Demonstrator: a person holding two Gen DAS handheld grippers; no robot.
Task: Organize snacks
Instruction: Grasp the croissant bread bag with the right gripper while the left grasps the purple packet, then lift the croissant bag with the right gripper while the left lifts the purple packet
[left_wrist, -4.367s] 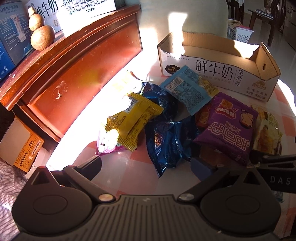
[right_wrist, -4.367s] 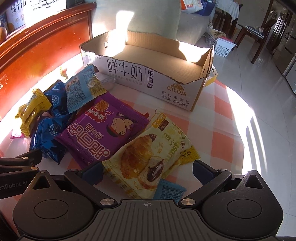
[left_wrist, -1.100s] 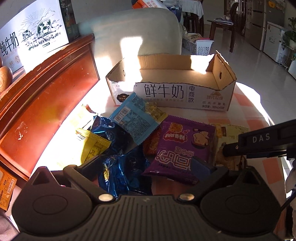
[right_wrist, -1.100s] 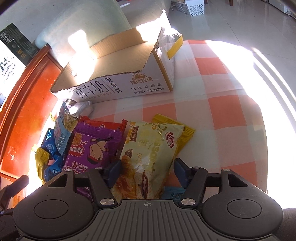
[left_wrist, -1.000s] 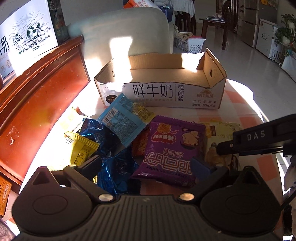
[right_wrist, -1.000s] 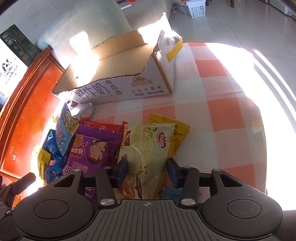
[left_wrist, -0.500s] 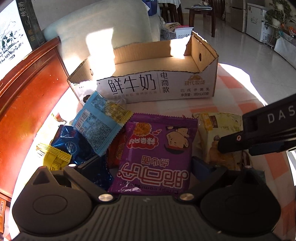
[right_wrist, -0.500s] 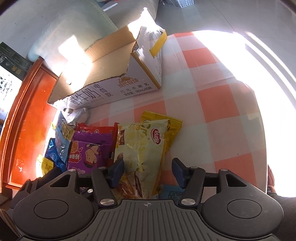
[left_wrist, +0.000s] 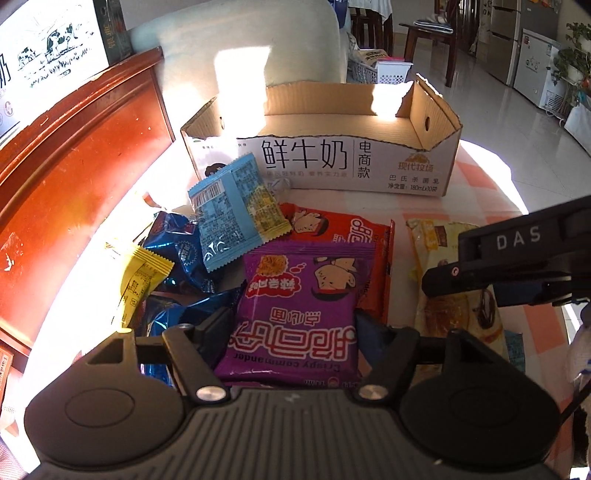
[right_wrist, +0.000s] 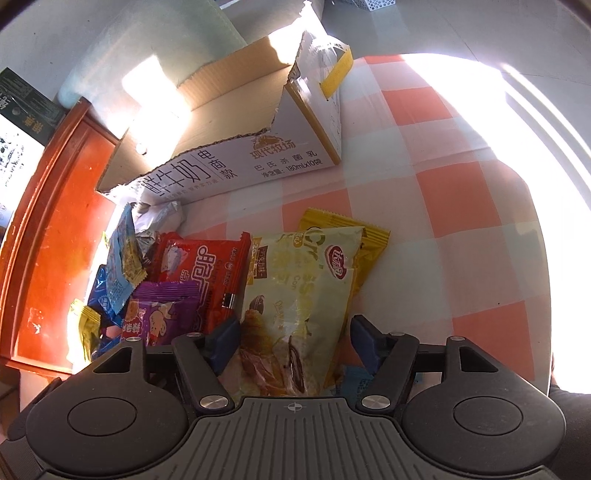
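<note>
Left gripper closing around the purple packet; fingers flank its lower edge, pressing or not, can't tell. Purple packet lies atop a red packet in the snack heap on the checked worktop. Right gripper opening, fingers spread either side of the croissant bag, gap on its right. Open cardboard box sits behind the heap, empty as far as visible. Blue packet leans at heap's left.
</note>
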